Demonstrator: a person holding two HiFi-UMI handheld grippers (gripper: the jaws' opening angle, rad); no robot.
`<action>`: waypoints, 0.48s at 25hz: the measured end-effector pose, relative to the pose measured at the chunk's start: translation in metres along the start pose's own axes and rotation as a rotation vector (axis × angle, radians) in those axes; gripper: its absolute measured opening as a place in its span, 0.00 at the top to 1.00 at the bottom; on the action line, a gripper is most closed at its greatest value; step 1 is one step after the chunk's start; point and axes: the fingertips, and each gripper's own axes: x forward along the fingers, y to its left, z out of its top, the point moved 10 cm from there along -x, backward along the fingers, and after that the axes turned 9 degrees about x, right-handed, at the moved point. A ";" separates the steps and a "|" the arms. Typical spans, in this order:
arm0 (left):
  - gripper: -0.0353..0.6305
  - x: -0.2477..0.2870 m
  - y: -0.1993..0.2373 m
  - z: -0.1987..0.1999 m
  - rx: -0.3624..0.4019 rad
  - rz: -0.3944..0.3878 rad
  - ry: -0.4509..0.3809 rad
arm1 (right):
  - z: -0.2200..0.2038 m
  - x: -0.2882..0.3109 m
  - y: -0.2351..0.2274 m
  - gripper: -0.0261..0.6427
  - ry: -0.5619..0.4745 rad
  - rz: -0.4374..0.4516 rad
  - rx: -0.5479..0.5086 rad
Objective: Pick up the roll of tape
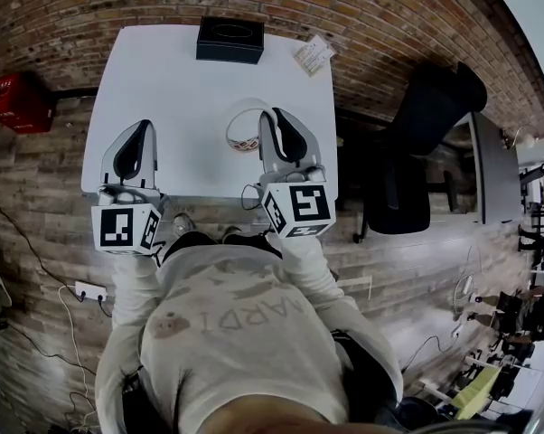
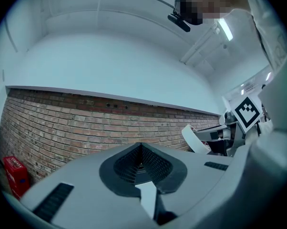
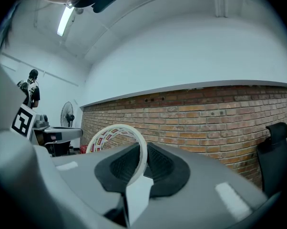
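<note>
The roll of tape (image 1: 243, 132), a thin white ring with red print inside, hangs above the white table (image 1: 182, 80) near its front right. My right gripper (image 1: 270, 120) is shut on the ring's wall. In the right gripper view the tape (image 3: 116, 135) stands upright, one side pinched between the dark pads of the right gripper (image 3: 141, 151). My left gripper (image 1: 142, 132) is to the left over the table's front edge, shut and empty; its pads meet in the left gripper view (image 2: 141, 149). The tape (image 2: 193, 138) also shows there at the right.
A black box (image 1: 229, 40) sits at the table's far edge, with a paper card (image 1: 314, 54) at the far right corner. A red crate (image 1: 17, 100) stands on the floor to the left, a black office chair (image 1: 426, 143) to the right. A brick wall lies beyond.
</note>
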 end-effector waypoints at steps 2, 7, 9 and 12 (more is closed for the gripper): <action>0.94 -0.002 -0.002 0.001 -0.004 0.007 -0.005 | 0.001 -0.003 -0.001 0.87 -0.005 0.000 0.001; 0.94 -0.003 -0.006 0.004 0.005 -0.003 -0.001 | 0.002 -0.007 -0.003 0.87 -0.015 -0.002 0.003; 0.94 -0.002 -0.009 0.004 0.005 -0.004 0.000 | 0.003 -0.009 -0.006 0.87 -0.019 -0.006 0.003; 0.94 0.000 -0.013 0.004 0.005 -0.006 -0.003 | 0.003 -0.010 -0.010 0.87 -0.027 -0.007 -0.001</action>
